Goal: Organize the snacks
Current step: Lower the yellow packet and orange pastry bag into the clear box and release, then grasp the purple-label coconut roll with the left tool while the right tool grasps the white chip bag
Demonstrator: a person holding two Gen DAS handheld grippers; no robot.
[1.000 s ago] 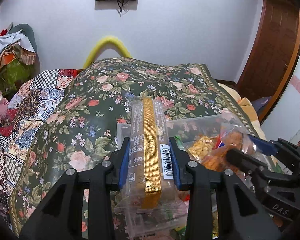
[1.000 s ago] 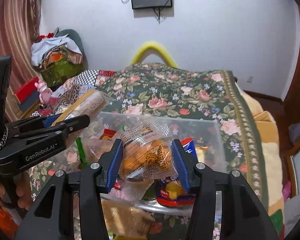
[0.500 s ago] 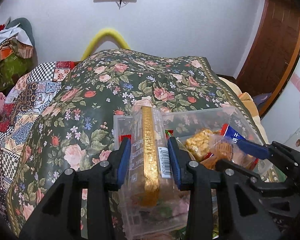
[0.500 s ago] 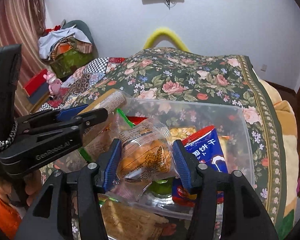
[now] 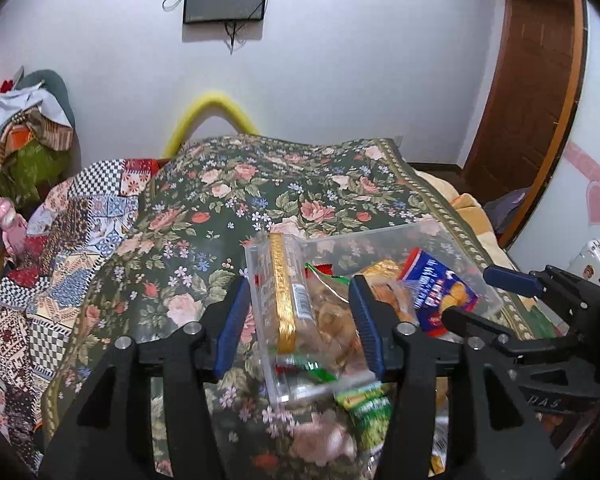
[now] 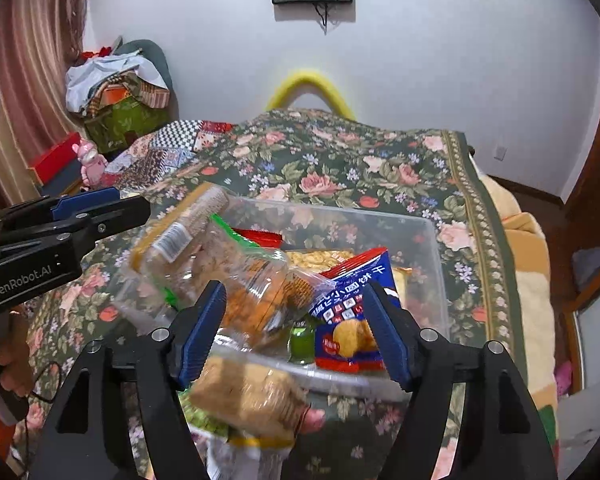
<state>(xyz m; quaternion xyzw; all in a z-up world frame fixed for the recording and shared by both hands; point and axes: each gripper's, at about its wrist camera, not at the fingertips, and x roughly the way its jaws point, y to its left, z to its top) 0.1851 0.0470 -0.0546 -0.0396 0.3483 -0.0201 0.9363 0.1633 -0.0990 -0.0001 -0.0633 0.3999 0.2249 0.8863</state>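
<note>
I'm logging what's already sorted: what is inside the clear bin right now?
In the clear bin: a blue chip bag, a gold-striped cracker pack, an orange snack bag, a yellow snack pack, red and green wrappers. Anything beneath these is covered.

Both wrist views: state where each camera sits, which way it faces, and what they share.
Left wrist: on the left gripper, facing along its open fingers at the clear bin on the floral bedspread; the right gripper shows at right.
Right wrist: on the right gripper, fingers open over the bin; the left gripper shows at left.
Shared: bin, blue chip bag, bedspread.
</note>
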